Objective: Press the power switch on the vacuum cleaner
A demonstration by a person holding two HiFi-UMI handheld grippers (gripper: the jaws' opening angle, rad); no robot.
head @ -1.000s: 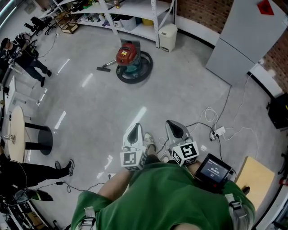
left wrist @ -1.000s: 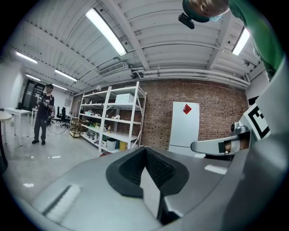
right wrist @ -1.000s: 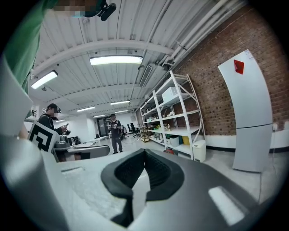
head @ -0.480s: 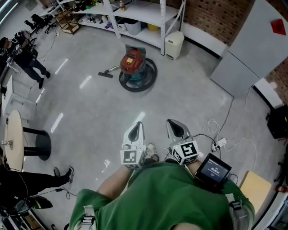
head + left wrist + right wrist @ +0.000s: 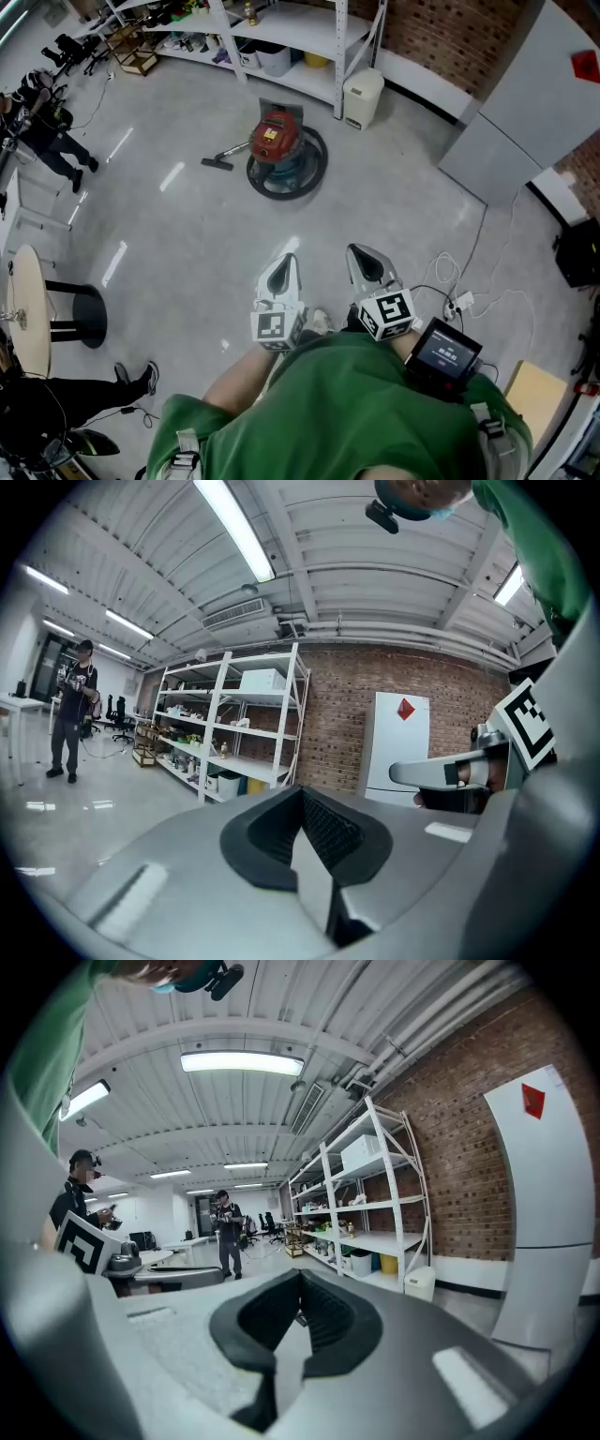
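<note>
A red round vacuum cleaner [image 5: 275, 134] sits on the grey shiny floor [image 5: 187, 234], far in front of the person. It stands on a dark round base with a blue-green ring [image 5: 298, 169]. A thin dark hose with a flat nozzle [image 5: 217, 161] lies on the floor just to its left. The power switch is too small to make out from here.

Just behind the vacuum cleaner is a tall white metal shelf rack [image 5: 281, 28] full of small things. A small white bin with a lid [image 5: 363, 96] stands beside the rack, near a red brick wall [image 5: 450, 37]. A big pale grey cabinet [image 5: 525, 94] stands to the right.

The person in a green shirt [image 5: 347, 412] holds both grippers low and close to the body, well away from the vacuum cleaner. The left gripper [image 5: 281, 267] has its two grey jaws pressed together, and it holds nothing. The right gripper [image 5: 366, 262] is the same: jaws together, nothing in them. The two grippers are side by side and both point forward.

A white power strip with thin cables [image 5: 457, 278] lies on the floor at the right. A round pale table on a black foot [image 5: 33, 309] stands at the left. Another person in dark clothes [image 5: 47, 122] stands far off at the top left.
</note>
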